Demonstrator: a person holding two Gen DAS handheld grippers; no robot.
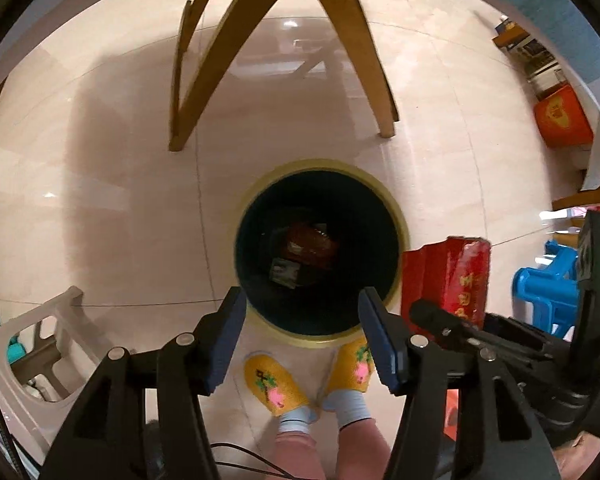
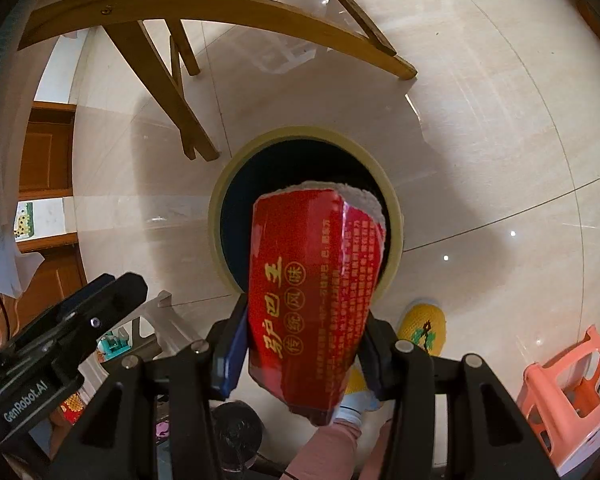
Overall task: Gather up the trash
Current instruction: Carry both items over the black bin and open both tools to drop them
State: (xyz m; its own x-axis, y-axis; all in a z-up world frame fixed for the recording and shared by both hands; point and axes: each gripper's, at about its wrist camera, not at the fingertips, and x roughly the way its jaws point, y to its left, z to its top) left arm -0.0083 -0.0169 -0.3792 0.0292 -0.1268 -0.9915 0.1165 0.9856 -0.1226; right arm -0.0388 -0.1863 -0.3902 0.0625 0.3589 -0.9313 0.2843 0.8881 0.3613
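a crushed red carton [image 2: 312, 300] with gold chinese lettering is clamped between the two fingers of the right gripper [image 2: 304, 344], its torn white end pointing away from the fingers toward a round trash bin [image 2: 396, 240]. the bin has a pale yellow rim and a dark inside, and it stands on a glossy tiled floor [image 2: 480, 120] just beyond the carton's far end. from the left wrist view, the left gripper [image 1: 302, 336] hangs straight over the same bin [image 1: 400, 216], its blue-padded fingers parted midway with nothing between them. far below the gap, at the bottom of the bin, lie a dark red packet [image 1: 312, 244] and a small silvery wrapper [image 1: 284, 272].

the step in hand looks like dropping trash into the bin: the left side seems finished, the right carton is not yet let go. the next move likely calls for bringing the carton fully over the opening, then parting the right fingers.

the carton's large gold characters are partly legible but i cannot read them with certainty; the small print is too fine. the left gripper's body, seen from the right wrist, reads "genrobot.ai". near the fingers' base, yellow slippers [image 1: 276, 384] show on the floor.
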